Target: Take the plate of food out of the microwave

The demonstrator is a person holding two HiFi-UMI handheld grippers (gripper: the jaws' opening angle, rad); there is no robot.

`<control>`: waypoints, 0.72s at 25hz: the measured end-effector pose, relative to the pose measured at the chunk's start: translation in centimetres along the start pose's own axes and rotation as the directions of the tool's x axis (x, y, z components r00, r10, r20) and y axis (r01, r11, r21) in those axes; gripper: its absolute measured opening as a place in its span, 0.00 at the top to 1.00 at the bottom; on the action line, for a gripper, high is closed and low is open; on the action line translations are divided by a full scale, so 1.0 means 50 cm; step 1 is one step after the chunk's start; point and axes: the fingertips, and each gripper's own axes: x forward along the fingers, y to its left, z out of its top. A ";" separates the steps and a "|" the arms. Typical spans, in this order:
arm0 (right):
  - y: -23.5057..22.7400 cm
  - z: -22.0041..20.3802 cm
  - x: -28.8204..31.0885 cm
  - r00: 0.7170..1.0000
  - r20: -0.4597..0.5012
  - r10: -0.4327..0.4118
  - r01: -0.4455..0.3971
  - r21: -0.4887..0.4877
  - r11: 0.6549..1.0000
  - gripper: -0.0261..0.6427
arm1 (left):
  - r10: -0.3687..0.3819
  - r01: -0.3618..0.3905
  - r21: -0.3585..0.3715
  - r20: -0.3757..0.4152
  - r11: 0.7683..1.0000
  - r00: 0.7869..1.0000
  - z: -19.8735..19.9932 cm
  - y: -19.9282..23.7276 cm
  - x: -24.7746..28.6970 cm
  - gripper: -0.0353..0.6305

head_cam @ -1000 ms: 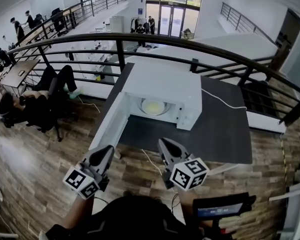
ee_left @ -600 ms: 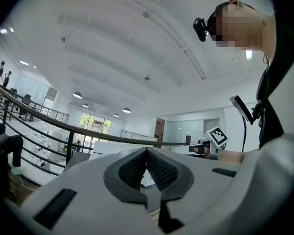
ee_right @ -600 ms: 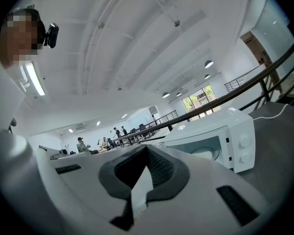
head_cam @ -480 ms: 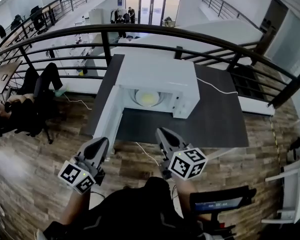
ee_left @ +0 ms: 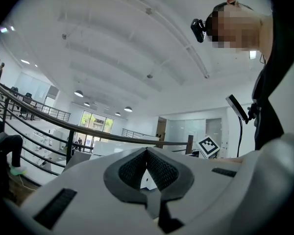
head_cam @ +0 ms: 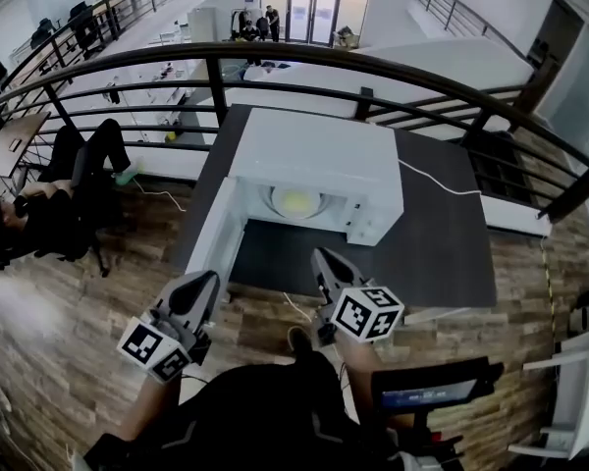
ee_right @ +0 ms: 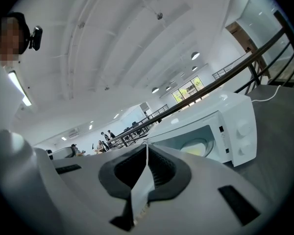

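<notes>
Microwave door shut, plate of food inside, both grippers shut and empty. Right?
No: the microwave door is open, swung out to the left, as the head view shows. The plate of food is inside; left gripper and right gripper are shut and empty.

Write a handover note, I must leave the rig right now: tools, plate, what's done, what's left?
Left tool: shut, empty, held in front of the microwave.
Right tool: shut, empty, also touching nothing.
Microwave stands on the dark table; its door is swung open to the left; the plate of food sits inside.
Done: door open.
Left: open the tools, reach in, grip the plate, bring it out.
</notes>
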 end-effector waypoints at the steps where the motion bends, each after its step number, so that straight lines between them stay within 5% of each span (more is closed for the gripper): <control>1: -0.014 0.005 0.009 1.000 0.001 0.002 -0.002 0.008 1.000 0.98 | 0.018 -0.018 0.014 -0.018 1.000 1.000 -0.006 0.007 0.004 0.94; 9: -0.127 -0.004 0.092 1.000 -0.015 0.003 0.000 0.171 0.985 0.87 | 0.088 -0.087 0.065 -0.012 0.994 0.996 0.000 0.025 0.058 0.94; 18: -0.258 -0.035 0.149 0.996 -0.051 -0.068 0.079 0.231 0.970 0.86 | 0.127 -0.125 0.092 -0.012 0.988 0.992 0.002 0.028 0.115 0.94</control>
